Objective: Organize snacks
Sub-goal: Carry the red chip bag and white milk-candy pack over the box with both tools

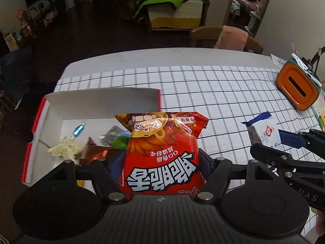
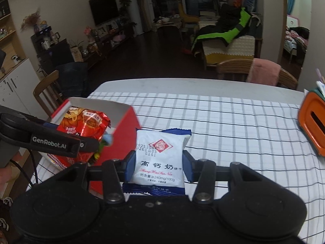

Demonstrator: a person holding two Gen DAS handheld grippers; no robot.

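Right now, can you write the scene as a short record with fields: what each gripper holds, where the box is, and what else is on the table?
left gripper: shut on red snack bag, held above the box
right gripper: shut on white biscuit packet
box: open, red outside, white inside, at the table's left edge; several small snacks already inside
table: white cloth with dark grid
other item: orange tissue holder at the right side

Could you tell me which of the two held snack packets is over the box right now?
The red packet in the left gripper is over the box; the white packet, in the right gripper, is beside it.
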